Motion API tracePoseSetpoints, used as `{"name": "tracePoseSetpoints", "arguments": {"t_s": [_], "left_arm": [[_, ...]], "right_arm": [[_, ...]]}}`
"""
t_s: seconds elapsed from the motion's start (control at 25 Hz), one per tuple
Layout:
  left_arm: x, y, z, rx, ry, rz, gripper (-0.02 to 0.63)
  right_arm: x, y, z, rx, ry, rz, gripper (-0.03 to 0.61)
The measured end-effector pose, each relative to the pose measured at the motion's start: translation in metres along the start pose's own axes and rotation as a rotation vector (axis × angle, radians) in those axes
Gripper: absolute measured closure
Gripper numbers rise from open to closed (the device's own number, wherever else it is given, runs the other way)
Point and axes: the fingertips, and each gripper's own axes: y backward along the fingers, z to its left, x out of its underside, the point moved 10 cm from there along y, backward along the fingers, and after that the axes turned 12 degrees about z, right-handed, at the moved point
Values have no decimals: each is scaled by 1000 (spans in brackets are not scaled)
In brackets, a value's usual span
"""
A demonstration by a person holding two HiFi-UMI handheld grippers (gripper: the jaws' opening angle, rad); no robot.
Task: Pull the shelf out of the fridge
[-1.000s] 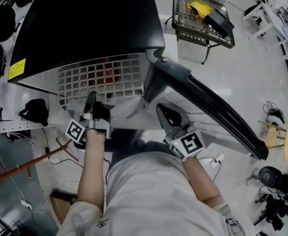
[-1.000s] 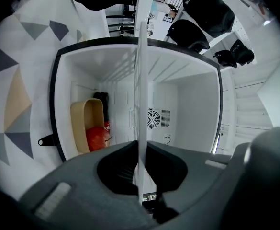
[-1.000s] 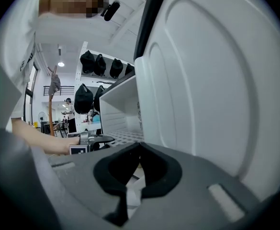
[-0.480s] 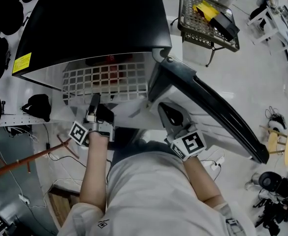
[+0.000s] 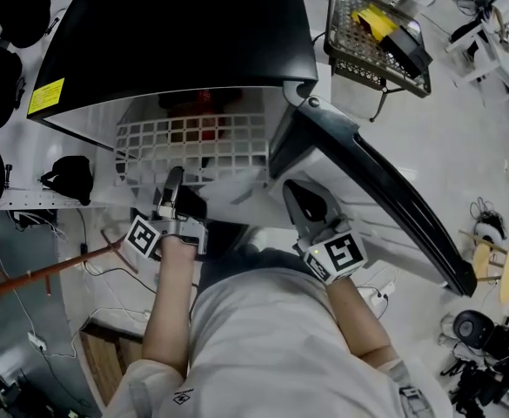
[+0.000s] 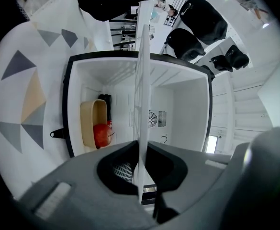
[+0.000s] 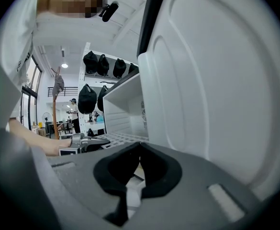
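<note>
The left tool (image 5: 174,181) clamps the white wire shelf (image 5: 193,138) by its front edge (partly out of the fridge (image 5: 176,33)). The right tool (image 5: 299,200) is closed and empty beside the open door (image 5: 367,177).

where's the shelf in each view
Head view: shelf, a white grid sticking out of the fridge, centre left.
Left gripper view: edge-on, a thin upright strip at centre, clamped in the left gripper.
Right gripper view: white grid, lower left of centre.
Shared landmark: the fridge.
</note>
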Motion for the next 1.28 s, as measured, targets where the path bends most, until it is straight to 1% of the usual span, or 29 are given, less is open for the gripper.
{"name": "tracePoseSetpoints", "arguments": {"t_s": [0.28,0.52,0.84,1.0,1.28], "left_arm": [[10,17,2,17,8,-16,586],[11,23,0,21,23,0,586],[13,39,-4,25,44,30,586],[20,69,-1,25,52,47,586],[16,134,9,-2,50,3,586]], "right_arm": [[4,-4,3,-14,6,5,577],[2,-12,13,-27,8,6,577],[1,-15,39,-42,12,6,577],[1,-15,52,-48,13,8,577],[1,-24,83,-90,33,17,577]]}}
